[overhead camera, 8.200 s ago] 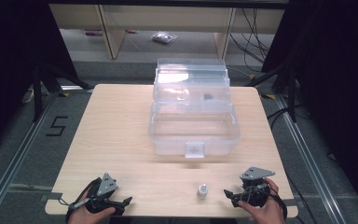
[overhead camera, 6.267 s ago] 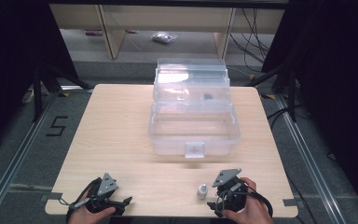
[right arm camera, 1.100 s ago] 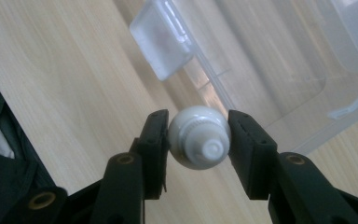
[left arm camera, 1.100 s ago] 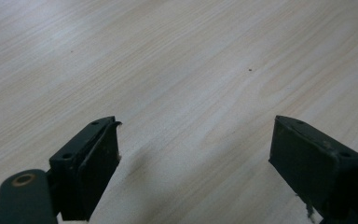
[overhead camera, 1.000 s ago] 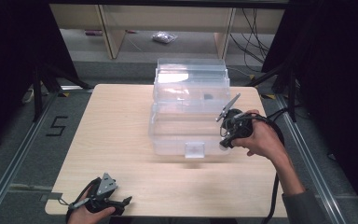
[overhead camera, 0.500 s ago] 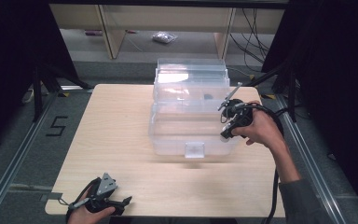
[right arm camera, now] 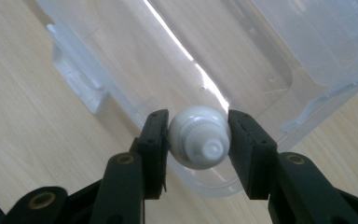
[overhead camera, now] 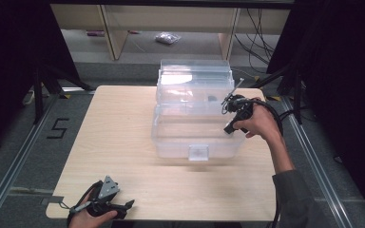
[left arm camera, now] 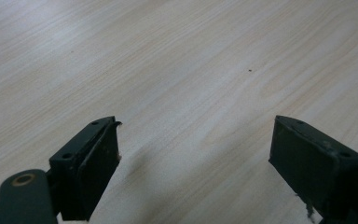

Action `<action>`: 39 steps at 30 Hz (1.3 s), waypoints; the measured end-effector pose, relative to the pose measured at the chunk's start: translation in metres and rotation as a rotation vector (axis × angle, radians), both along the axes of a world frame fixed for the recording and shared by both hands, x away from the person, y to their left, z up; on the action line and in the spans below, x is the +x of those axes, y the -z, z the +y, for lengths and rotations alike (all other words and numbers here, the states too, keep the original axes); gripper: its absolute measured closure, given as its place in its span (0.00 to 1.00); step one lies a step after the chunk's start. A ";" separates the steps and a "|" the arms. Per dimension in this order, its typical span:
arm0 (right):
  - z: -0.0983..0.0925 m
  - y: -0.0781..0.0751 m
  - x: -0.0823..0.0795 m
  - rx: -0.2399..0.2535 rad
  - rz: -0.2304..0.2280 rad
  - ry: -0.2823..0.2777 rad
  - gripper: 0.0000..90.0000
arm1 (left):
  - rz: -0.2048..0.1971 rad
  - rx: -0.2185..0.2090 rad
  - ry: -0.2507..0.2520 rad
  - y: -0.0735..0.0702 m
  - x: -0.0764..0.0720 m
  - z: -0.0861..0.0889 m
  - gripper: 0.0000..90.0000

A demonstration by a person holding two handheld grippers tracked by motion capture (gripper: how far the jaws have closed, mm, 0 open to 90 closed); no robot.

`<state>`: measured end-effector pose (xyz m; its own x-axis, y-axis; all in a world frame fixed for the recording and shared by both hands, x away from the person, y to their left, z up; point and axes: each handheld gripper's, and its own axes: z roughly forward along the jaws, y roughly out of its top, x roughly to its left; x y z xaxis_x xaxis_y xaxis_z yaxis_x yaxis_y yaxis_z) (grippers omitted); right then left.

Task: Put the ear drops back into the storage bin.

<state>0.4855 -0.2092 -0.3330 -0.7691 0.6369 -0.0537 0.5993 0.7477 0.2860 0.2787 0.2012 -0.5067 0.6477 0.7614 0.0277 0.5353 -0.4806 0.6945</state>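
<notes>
right gripper (overhead camera: 231, 115): fingers clamped on small white bottle (right arm camera: 199, 136), cap end facing camera | over clear box (overhead camera: 197, 124) at its 3 o'clock rim, open bin straight below | left gripper (left arm camera: 193, 158): fingers wide, empty, on surface (overhead camera: 123, 128) at 7 o'clock, far from box

**Right arm out, left at rest**

The right gripper (overhead camera: 234, 110) was held out at arm's length over the table's far right, jaws clamped tight, forearm stretched forward. The left gripper (overhead camera: 105, 203) lay low at the near edge, jaws spread wide apart.
</notes>
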 end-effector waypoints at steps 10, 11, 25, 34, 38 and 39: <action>-0.001 0.011 0.013 -0.023 0.011 0.027 0.67 | 0.000 0.004 0.014 -0.001 0.000 0.000 0.17; -0.001 0.012 0.014 -0.026 0.009 0.027 0.67 | -0.002 0.005 0.013 -0.001 0.000 0.000 0.17; -0.006 0.040 0.028 -0.019 0.055 0.067 0.67 | -0.006 0.013 0.004 0.000 0.000 0.000 0.17; -0.004 0.054 0.033 -0.039 0.073 0.074 0.67 | -0.003 0.010 0.007 0.000 0.000 0.000 0.17; -0.002 0.059 0.037 -0.048 0.088 0.074 0.67 | -0.005 0.010 0.006 0.000 0.000 0.000 0.17; -0.001 0.059 0.037 -0.052 0.092 0.083 0.67 | -0.005 0.011 0.007 0.000 0.000 0.000 0.17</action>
